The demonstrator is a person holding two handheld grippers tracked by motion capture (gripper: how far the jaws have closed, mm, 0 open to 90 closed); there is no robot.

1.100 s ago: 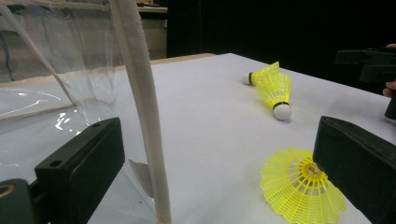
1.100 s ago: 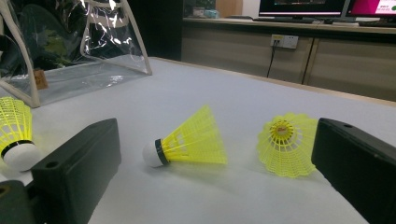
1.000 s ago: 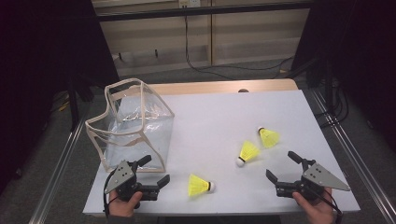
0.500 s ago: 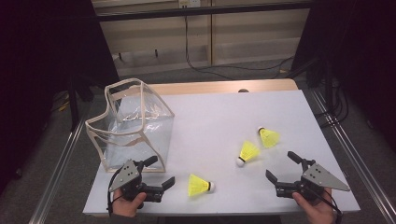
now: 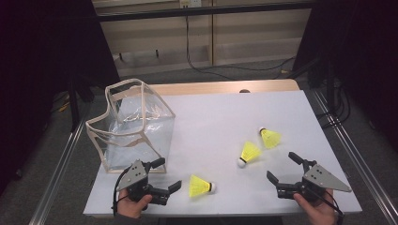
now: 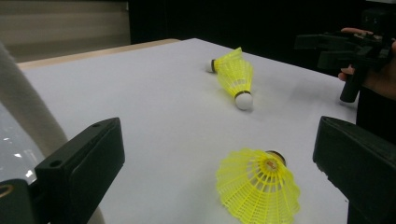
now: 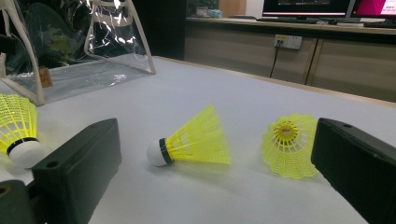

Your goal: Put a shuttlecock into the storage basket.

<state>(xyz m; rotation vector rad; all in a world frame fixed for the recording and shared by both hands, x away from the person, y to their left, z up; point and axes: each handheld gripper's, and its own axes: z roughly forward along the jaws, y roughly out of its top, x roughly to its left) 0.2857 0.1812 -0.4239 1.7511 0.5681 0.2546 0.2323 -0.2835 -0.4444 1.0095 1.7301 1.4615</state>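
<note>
The nearest shuttlecock (image 5: 201, 186) lies on its side at the near edge of the white table (image 5: 220, 117), just right of the left gripper (image 5: 165, 178), whose jaws are spread toward it. This looks like the approach step; next, close on its skirt. The right gripper (image 5: 284, 168) waits spread near two more shuttlecocks (image 5: 249, 153); a clear bag (image 5: 136, 126) stands far left.

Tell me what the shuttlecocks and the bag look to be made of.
Shuttlecocks: the yellow skirt looks like moulded plastic, an open mesh of ribs with a slight gloss; the white tip seems matt foam or cork, hard to tell which.
Bag: clear, glossy plastic film, see-through with sharp glints and creases; its beige edging looks like woven fabric tape.
</note>
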